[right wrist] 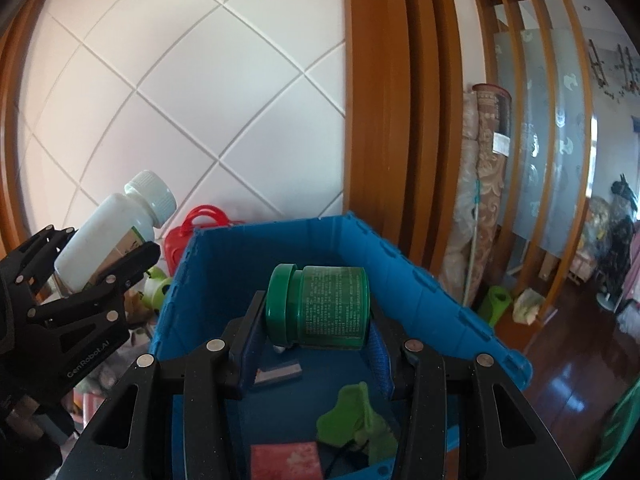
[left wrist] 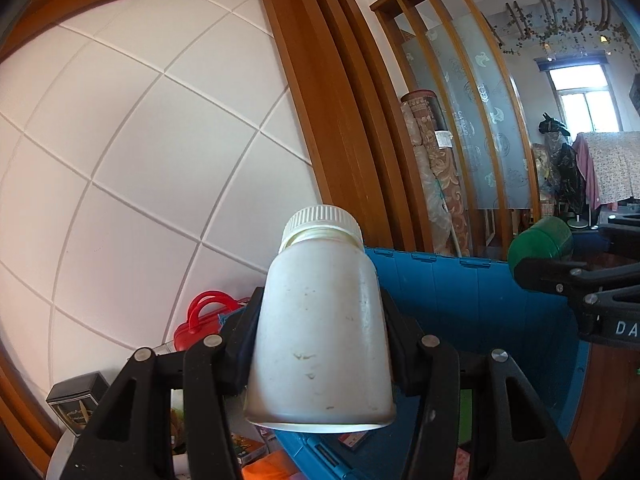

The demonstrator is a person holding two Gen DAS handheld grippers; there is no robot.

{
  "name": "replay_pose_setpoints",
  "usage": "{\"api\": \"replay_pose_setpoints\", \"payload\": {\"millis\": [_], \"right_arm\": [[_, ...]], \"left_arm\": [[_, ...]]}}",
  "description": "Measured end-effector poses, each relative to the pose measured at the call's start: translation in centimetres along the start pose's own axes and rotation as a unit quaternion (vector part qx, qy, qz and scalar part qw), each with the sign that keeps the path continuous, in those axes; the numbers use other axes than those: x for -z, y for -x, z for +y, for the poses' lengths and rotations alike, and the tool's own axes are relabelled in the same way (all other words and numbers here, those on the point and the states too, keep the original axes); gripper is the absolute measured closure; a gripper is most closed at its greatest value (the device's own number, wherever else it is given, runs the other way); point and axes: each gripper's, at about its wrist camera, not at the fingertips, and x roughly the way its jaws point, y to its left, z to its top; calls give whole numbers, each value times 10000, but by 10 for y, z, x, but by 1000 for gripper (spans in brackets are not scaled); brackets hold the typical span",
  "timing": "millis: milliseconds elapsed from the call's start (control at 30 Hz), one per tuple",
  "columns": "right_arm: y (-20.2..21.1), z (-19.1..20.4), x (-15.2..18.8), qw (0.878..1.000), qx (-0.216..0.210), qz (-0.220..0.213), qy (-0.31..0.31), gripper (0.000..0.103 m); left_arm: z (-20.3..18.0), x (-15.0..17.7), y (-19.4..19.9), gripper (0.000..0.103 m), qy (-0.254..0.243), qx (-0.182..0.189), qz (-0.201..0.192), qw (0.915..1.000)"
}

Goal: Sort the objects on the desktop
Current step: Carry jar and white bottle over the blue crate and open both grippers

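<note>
Left wrist view: my left gripper (left wrist: 320, 344) is clamped on a white bottle (left wrist: 320, 332), one finger pressing each flank. Bottle stands roughly upright between the jaws, ribbed white cap (left wrist: 322, 222) up and leaning slightly away from me, base toward the camera. Just past the jaws and to their right runs the wall of a blue crate (left wrist: 460, 300). Left of the jaws and lower, a red case with a handle (left wrist: 200, 320) and a small black box (left wrist: 76, 404) among clutter I cannot make out. Far right of the jaws, my right gripper (left wrist: 560, 276) shows side-on with a green jar (left wrist: 542, 240) at its fingers. Right wrist view: my right gripper (right wrist: 320, 320) is closed on the green jar (right wrist: 320, 306), which lies sideways across the jaws, green lid (right wrist: 280, 300) toward the left finger, printed label facing me. Jar hangs above the open blue crate (right wrist: 440, 304). Below the jaws, inside the crate, a green soft item (right wrist: 356, 416), a pink-red flat piece (right wrist: 286, 460) and a small grey slab (right wrist: 278, 374). Left of the jaws, outside the crate, my left gripper (right wrist: 112, 264) holds the white bottle (right wrist: 112, 232) tilted, cap up and rightward. Red case (right wrist: 184, 236) sits just behind the crate's left corner.
</note>
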Motion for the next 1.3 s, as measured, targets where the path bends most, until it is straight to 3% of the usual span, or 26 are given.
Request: {"api": "replay_pose_setpoints", "payload": {"millis": [267,600,667,733,833,900,933,1300], "right_arm": [[-41,-22,-4,9992,-71,347,-195,58],[-67,-24,-9,9986,-15,516,-87,58],[-76,-26,-12,9980,5,627,-54,49],[-80,-27,-12,9979,107,642,-63,16],[-83,-29,-11,9979,232,600,-33,15],[-84,-30,-11,9978,203,625,-86,15],[-84,-31,-11,9977,203,633,-110,15],[-70,-35,-9,9986,87,470,-223,15]], "left_arm": [[-8,-15,-33,51,-119,25,164,9998],[5,-18,-55,51,296,177,263,9991],[4,-19,-59,48,297,177,259,9991],[2,-21,-61,42,242,211,259,9991],[2,-22,-57,32,254,279,140,9992],[5,-23,-54,15,345,334,76,9988],[5,-24,-54,13,386,357,50,9986],[4,-15,-46,11,459,215,132,9986]]}}
